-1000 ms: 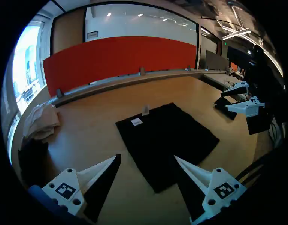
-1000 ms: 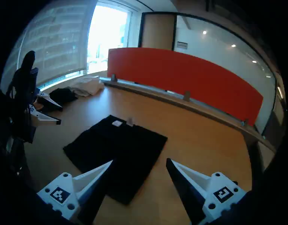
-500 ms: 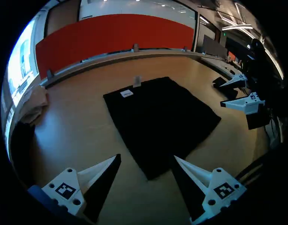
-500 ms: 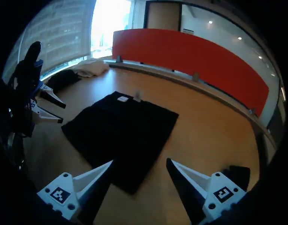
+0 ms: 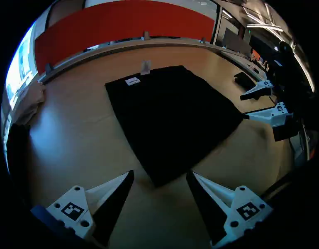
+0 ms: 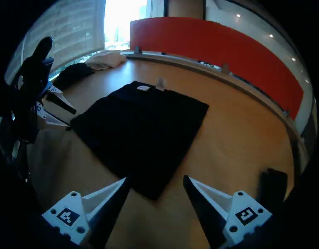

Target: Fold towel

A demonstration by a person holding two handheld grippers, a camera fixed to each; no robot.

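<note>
Hovering low over the table point(image 5: 76, 137), your left gripper point(image 5: 159, 172) has its fingers spread wide with nothing between them; one near corner of the black towel point(image 5: 171, 112) points into that gap, just ahead of the tips. Right gripper point(image 6: 156, 178): same posture, fingers apart and empty, the towel's other near corner lying just short of them. Towel lies flat and spread on the wood, white label point(image 5: 132, 81) at the far edge; whether it is one layer or already doubled, cannot tell. Beige cloth pile point(image 6: 105, 59) sits well apart by the window, no concern. Step in hand, by my reading: take both near corners. Come down until one finger of each gripper skims the tabletop, slide it under the cloth, then close, biting well inside the hem so the fabric doesn't slip out. Match the depth of bite on both sides. Lift both corners together and level, carry them toward the label edge, and keep the span taut so the fold line lands straight. Dark cloth hides wrinkles; check edges by outline.
</note>
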